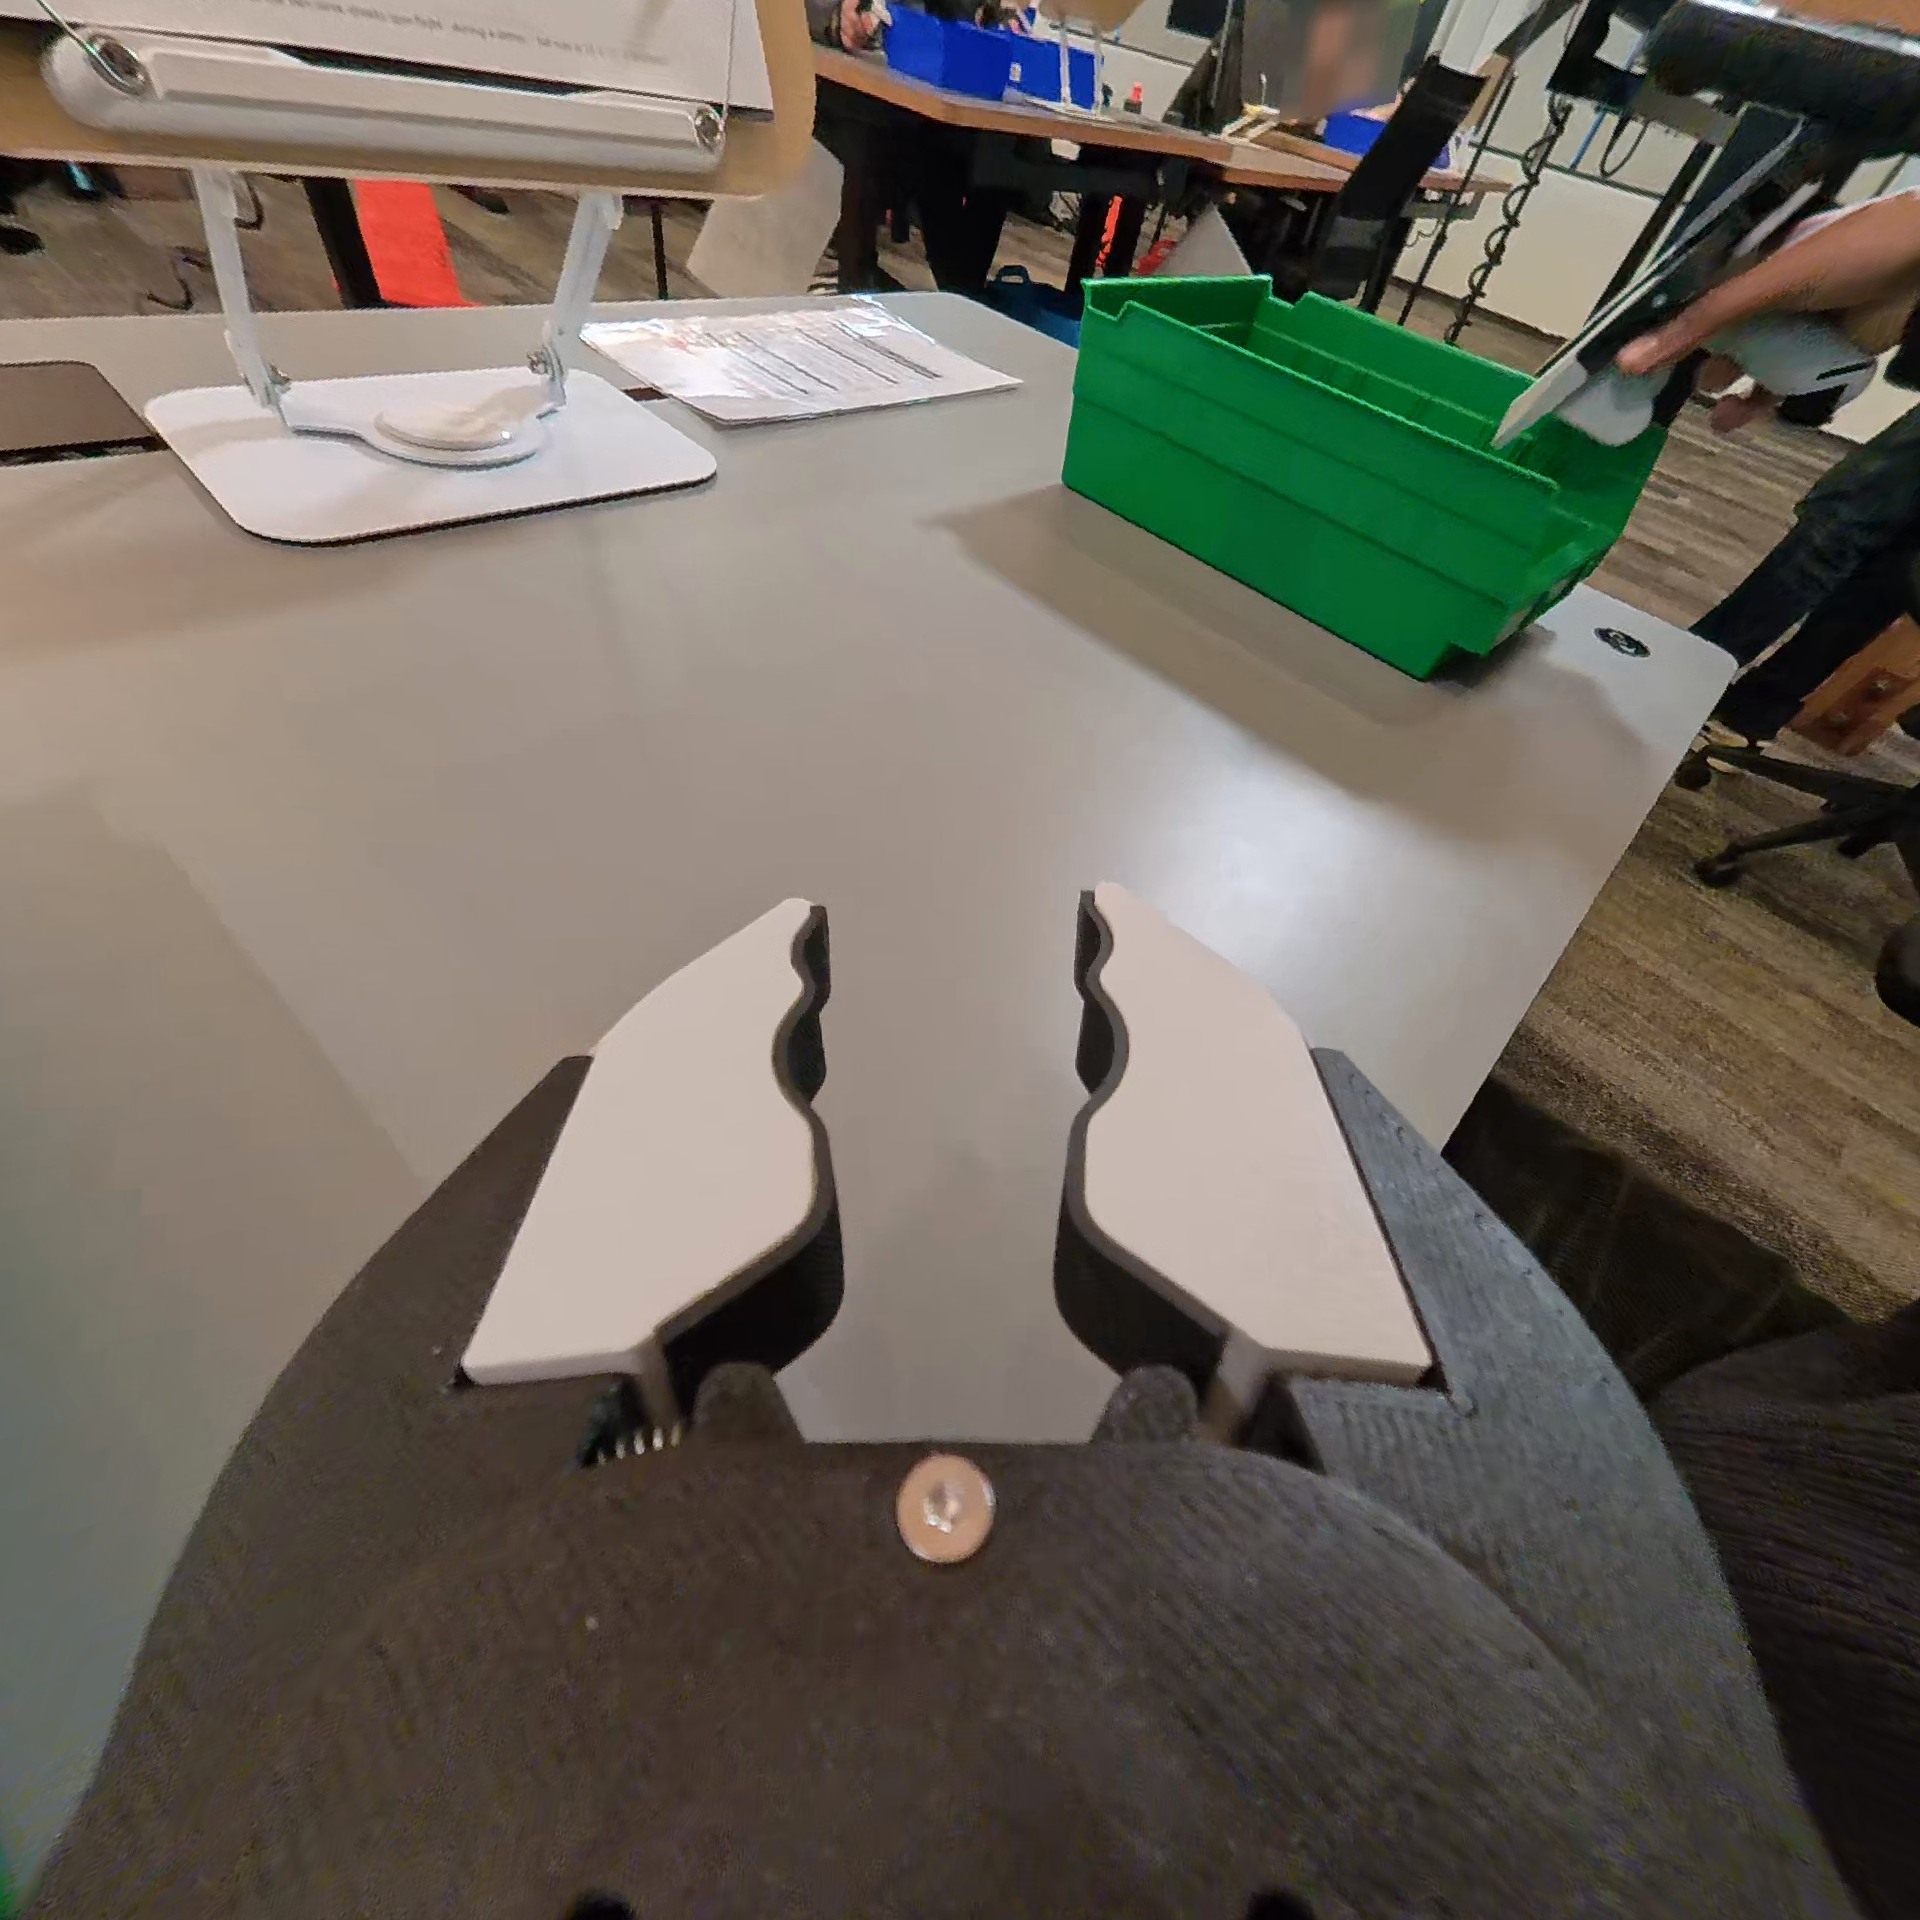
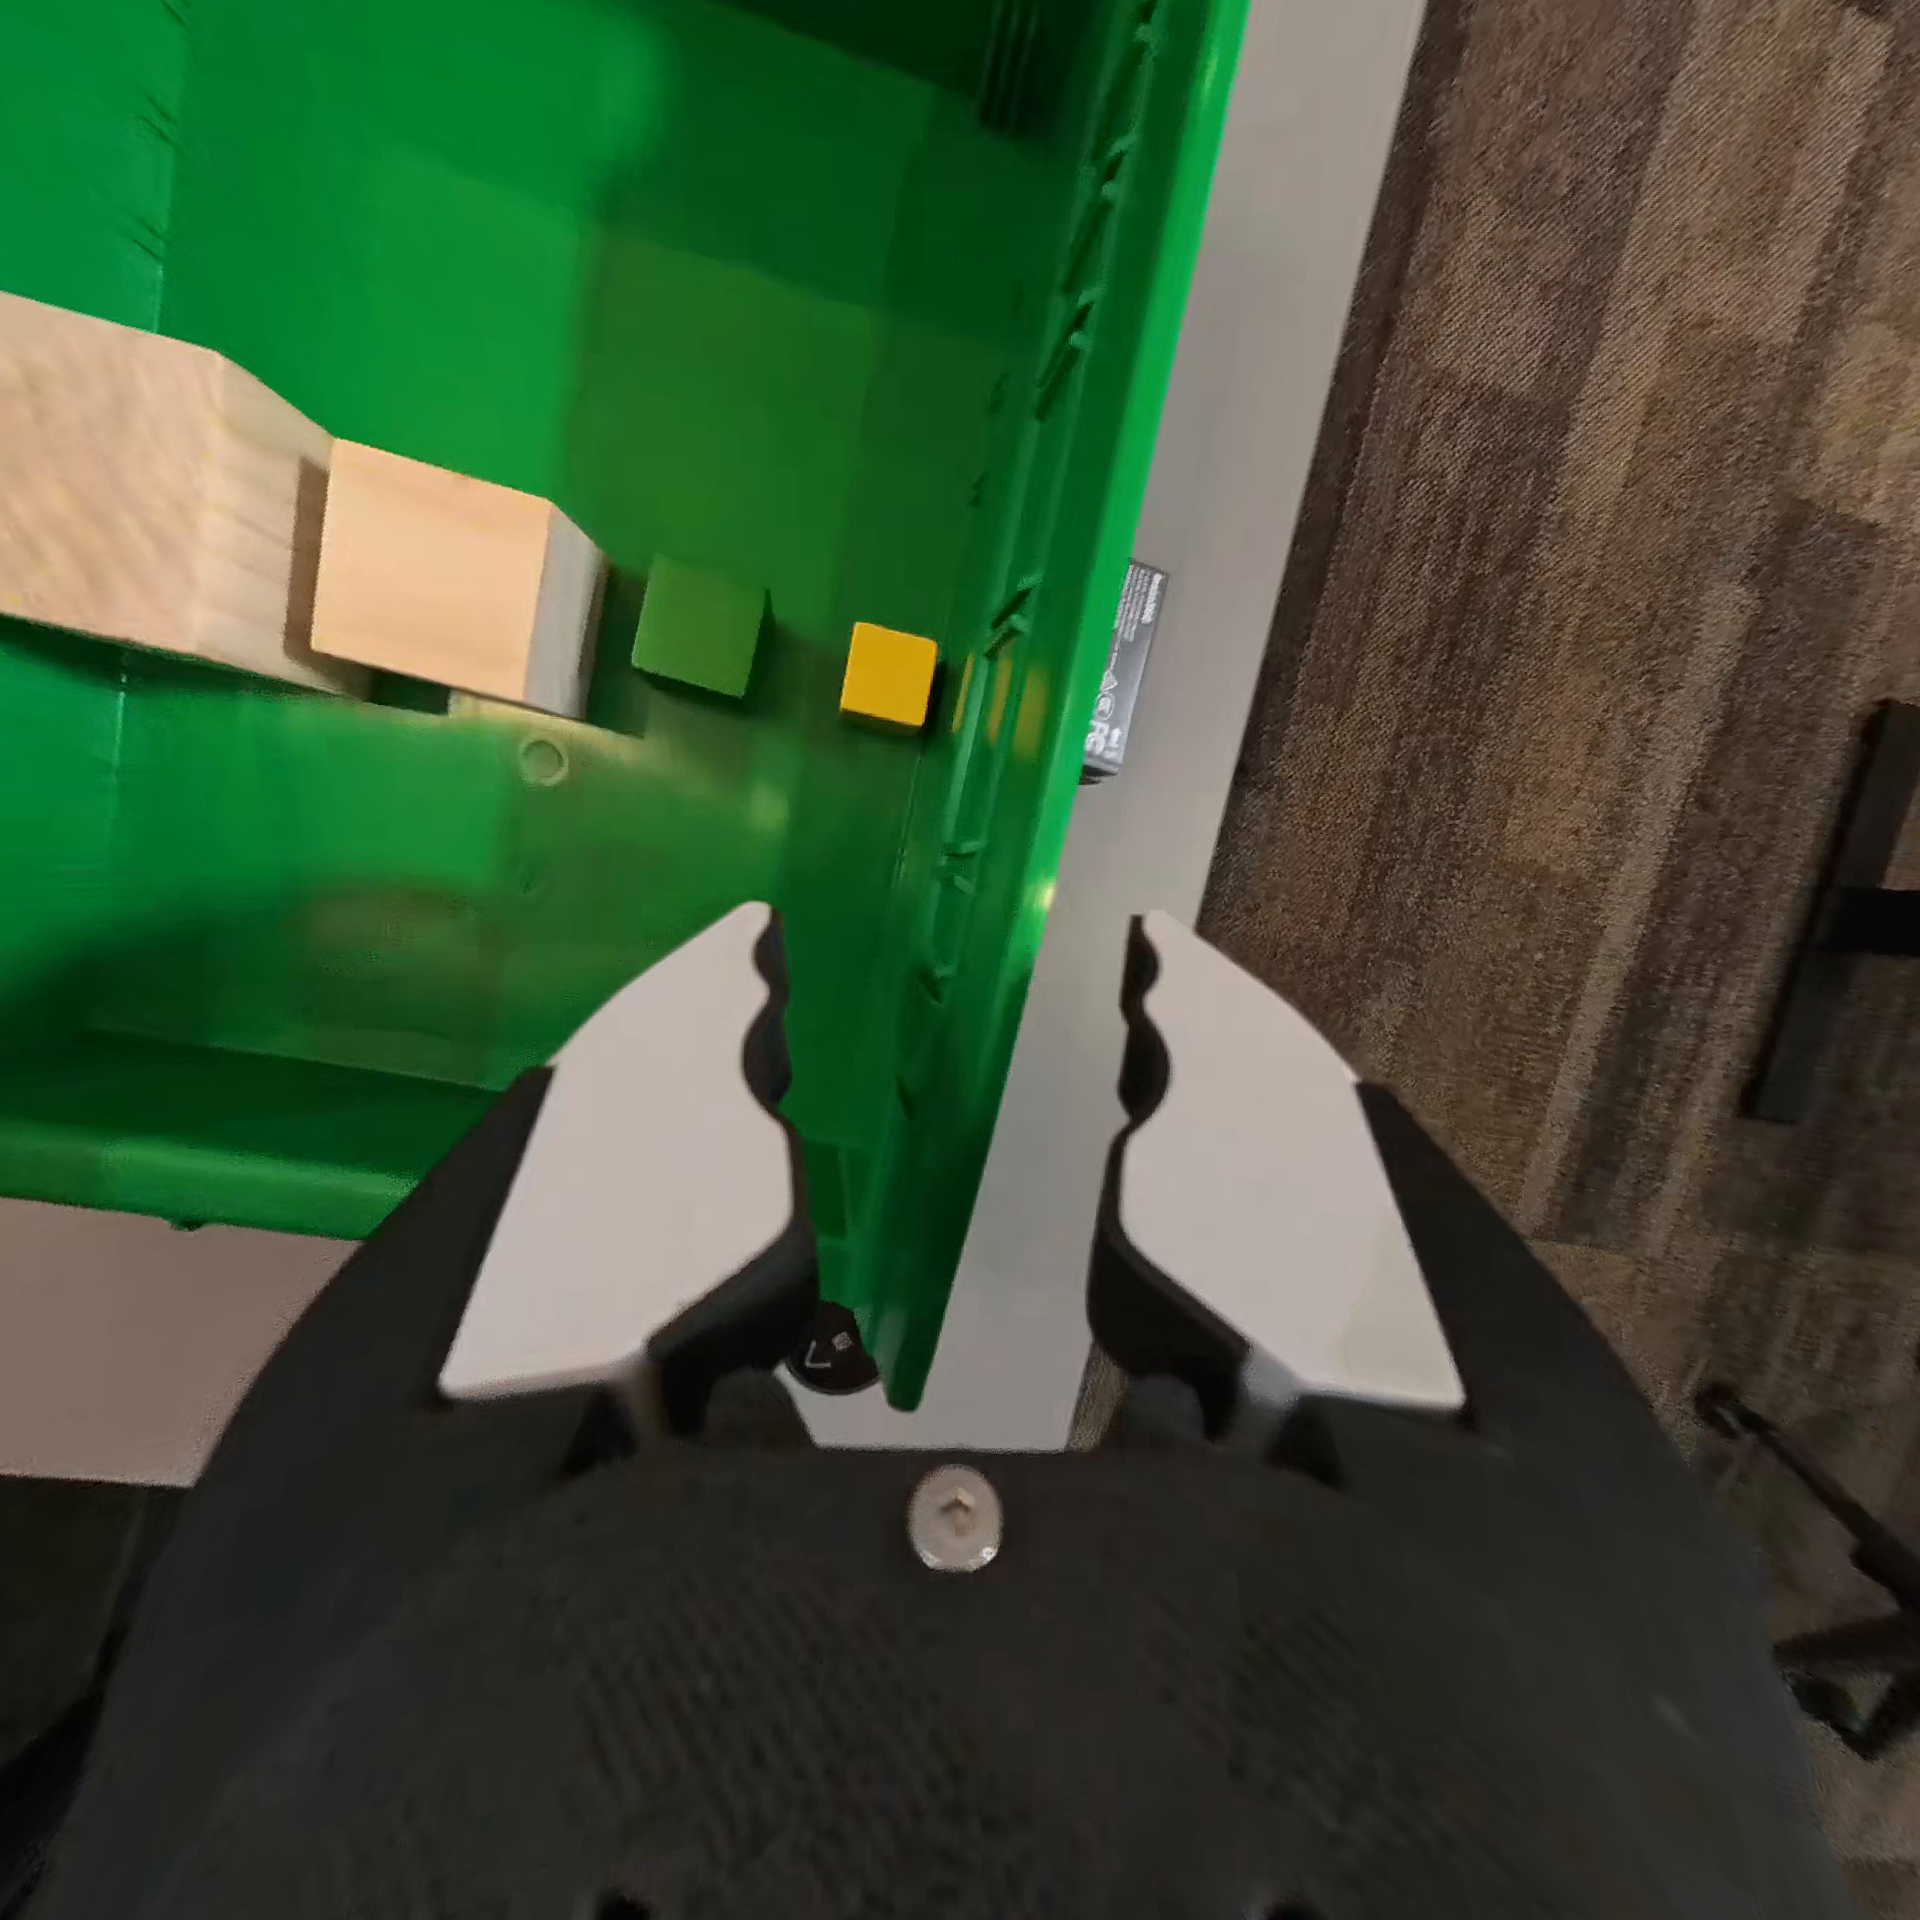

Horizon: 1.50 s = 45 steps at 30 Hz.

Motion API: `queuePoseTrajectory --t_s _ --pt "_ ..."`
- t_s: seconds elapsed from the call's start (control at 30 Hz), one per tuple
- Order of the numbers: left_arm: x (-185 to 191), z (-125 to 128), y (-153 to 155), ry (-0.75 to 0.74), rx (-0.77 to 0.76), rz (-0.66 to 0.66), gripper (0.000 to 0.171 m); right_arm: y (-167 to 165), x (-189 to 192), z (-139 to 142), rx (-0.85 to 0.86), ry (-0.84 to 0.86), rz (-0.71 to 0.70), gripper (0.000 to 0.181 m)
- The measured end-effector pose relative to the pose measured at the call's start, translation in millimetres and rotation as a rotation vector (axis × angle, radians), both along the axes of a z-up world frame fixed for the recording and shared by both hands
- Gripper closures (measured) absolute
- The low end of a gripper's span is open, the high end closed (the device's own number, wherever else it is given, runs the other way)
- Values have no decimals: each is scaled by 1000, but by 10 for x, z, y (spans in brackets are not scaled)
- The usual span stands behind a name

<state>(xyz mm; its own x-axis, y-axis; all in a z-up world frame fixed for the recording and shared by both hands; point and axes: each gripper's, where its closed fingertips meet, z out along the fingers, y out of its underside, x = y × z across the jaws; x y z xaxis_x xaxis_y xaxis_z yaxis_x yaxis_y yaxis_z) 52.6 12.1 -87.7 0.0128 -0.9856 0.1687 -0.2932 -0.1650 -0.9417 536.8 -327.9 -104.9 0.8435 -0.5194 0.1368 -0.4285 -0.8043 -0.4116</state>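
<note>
My left gripper (image 1: pixel 951 914) is open and empty, low over the bare grey table (image 1: pixel 623 727). A green plastic bin (image 1: pixel 1320 468) stands at the table's far right corner. My right gripper (image 2: pixel 951 925) is open and empty, looking down over the bin's (image 2: pixel 416 883) near right wall, with the wall's rim between its fingers. Inside the bin lie a yellow cube (image 2: pixel 888 673), a green cube (image 2: pixel 698 639), a plain wooden cube (image 2: pixel 431 566) and a larger pale wooden block (image 2: pixel 135 478). In the left wrist view the right gripper (image 1: pixel 1527 410) hangs over the bin, held by a hand (image 1: pixel 1714 301).
A white stand (image 1: pixel 416 436) holding a board stands at the table's far left, with a printed sheet (image 1: pixel 800 358) beside it. A small grey labelled box (image 2: pixel 1127 665) lies by the bin's outer wall. Beyond the table's right edge are carpet (image 1: pixel 1714 987), chair legs and other tables with people.
</note>
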Motion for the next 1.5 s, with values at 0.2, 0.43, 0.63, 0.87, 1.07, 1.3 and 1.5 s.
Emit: queuePoseTrajectory --t_s 0.2,0.43,0.63,0.87,1.07,1.3,1.5 --pt "-2 -5 18 2 -23 10 126 -16 37 -207 -28 45 -33 134" --pt "-6 -3 49 -3 -90 14 126 57 86 -280 10 94 -53 169" --pt "-5 -9 51 0 -93 12 127 72 86 -336 27 98 -39 169" --pt "-2 -23 41 8 -87 8 127 57 118 -352 -5 28 -4 161" --pt "-2 -32 43 13 -86 12 127 48 31 -423 13 173 -40 169" --pt "6 -61 47 23 -94 14 128 66 -8 -420 69 277 -119 175" --pt "8 -58 39 22 -93 15 128 78 -59 -399 75 289 -160 176"
